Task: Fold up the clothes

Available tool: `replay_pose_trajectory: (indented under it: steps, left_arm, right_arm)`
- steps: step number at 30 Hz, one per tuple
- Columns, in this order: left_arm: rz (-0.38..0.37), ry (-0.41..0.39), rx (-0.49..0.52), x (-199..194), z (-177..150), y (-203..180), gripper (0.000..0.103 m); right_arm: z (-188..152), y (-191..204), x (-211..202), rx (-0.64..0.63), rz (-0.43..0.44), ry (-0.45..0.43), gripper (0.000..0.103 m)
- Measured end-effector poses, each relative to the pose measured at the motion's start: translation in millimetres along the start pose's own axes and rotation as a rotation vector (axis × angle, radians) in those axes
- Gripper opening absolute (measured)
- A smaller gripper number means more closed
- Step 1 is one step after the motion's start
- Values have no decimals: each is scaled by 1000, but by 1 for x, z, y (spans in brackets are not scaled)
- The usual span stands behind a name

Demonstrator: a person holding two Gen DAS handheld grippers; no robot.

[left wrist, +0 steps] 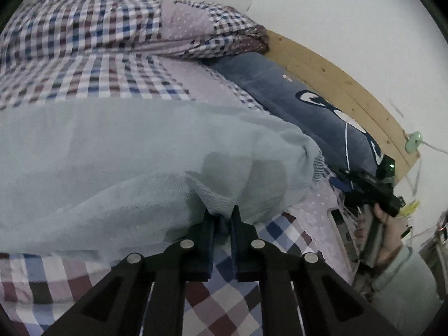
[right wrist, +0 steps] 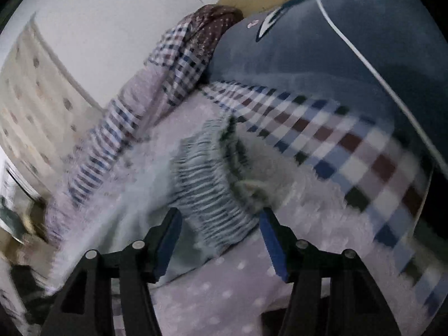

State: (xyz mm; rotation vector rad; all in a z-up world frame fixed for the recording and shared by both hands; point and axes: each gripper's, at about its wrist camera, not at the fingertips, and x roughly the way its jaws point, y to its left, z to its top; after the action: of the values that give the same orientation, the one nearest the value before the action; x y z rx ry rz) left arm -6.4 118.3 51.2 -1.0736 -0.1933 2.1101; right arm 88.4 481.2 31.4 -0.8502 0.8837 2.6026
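The pale green garment [left wrist: 134, 162] sprawls across the checked bedspread [left wrist: 84, 64], filling my left view from nine to three o'clock. My left tongs [left wrist: 222, 218] pinch its ribbed hem, nearly shut; I should lift it level. My right tongs [right wrist: 219, 221] gape wide and empty above the striped cuff [right wrist: 207, 184] at twelve o'clock; square them before closing

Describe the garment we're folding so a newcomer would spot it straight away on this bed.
Start at the wooden headboard and the dark blue pillow against it. Below them, on the checked bedspread, lies the pale mint-green knit garment, pinched by the left gripper. It is the only plain fabric there, with a ribbed cuff.
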Motion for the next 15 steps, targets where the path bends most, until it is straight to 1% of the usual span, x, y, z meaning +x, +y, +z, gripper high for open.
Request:
replay_pose_trajectory:
  steps: [1,2,6,8,9,10,11,12,13,15]
  left_arm:
    - [4,6,1,1,-2,0,8]
    - [8,12,3,1,-4,0,8]
    - [8,16,-5,3,-9,-1,8]
    - [9,20,-8,5,-10,0,7]
    - [7,23,-12,6,-10,0,7]
    - [5,27,-19,7,-10,1,7]
    - [2,30,-26,8,-9,3,7]
    - [0,34,-34,9,-9,4,7]
    - [-6,30,-44,8,-8,5,7]
    - [-25,-4,-57,-3,-6,2,6]
  right_arm:
    - [1,3,4,-36,-36,-2,64]
    - [2,6,6,-63,-45,-2,64]
    - [5,24,22,-180,-58,2,64]
    - [4,31,29,-217,-57,5,63]
    - [4,32,30,-231,-57,0,59]
    - [4,33,31,-245,-58,-5,37]
    - [5,31,26,-243,-49,-13,17]
    - [6,27,20,-237,-38,-21,10]
    - [7,23,14,-230,-28,-29,8]
    - [10,16,-3,-237,-56,-68,6]
